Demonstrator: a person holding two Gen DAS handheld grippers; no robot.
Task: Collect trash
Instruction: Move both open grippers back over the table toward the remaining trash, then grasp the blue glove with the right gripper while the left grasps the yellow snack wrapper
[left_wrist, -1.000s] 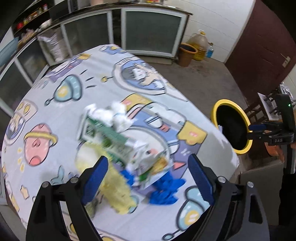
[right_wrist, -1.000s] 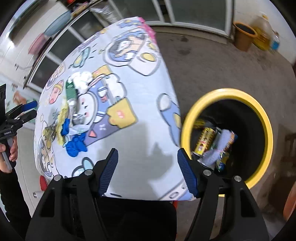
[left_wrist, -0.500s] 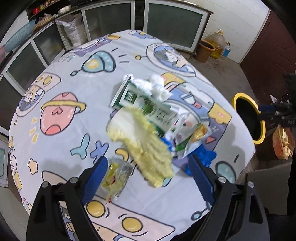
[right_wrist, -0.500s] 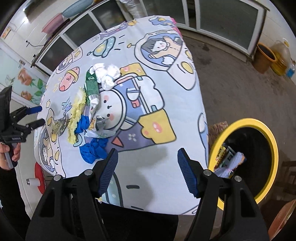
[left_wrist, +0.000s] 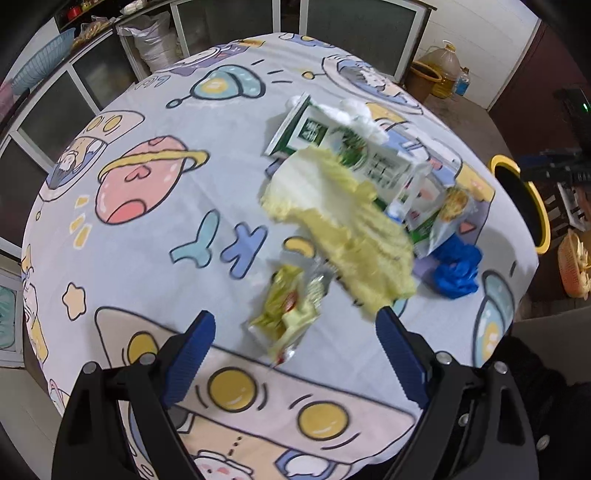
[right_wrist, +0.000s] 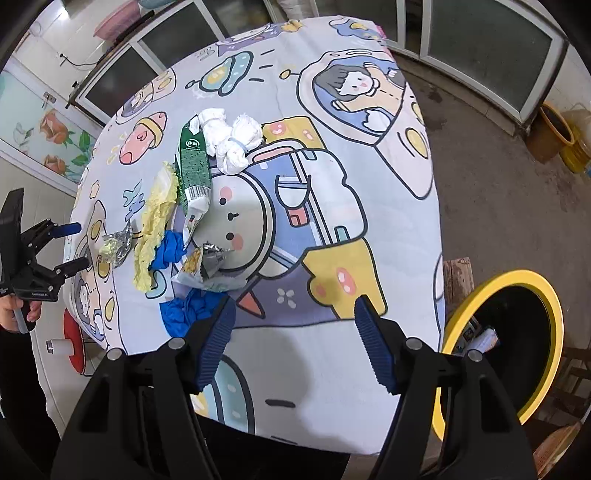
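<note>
A pile of trash lies on the round table: a green milk carton (left_wrist: 332, 147) (right_wrist: 194, 162), white crumpled tissues (left_wrist: 356, 116) (right_wrist: 231, 138), a yellow cabbage leaf (left_wrist: 343, 225) (right_wrist: 155, 221), a yellow-green snack wrapper (left_wrist: 288, 314) (right_wrist: 116, 245), a torn snack bag (left_wrist: 439, 218) (right_wrist: 201, 267) and crumpled blue gloves (left_wrist: 456, 269) (right_wrist: 188, 312). My left gripper (left_wrist: 295, 360) is open and empty, above the near table edge, just short of the wrapper. My right gripper (right_wrist: 293, 339) is open and empty, above the table edge near the blue gloves. The yellow-rimmed trash bin (right_wrist: 506, 332) (left_wrist: 524, 206) stands on the floor beside the table.
The table wears a cartoon-print cloth (right_wrist: 332, 184). Glass-door cabinets (left_wrist: 351, 14) line the walls. A brown bucket (right_wrist: 550, 129) and oil jug (left_wrist: 443, 61) stand on the floor. A red stool (right_wrist: 74, 339) is by the table. The bin holds cans and wrappers (right_wrist: 480, 338).
My left gripper has pulled back from the pile toward the near table edge. My right gripper has swung from over the bin to over the table. Both stay open.
</note>
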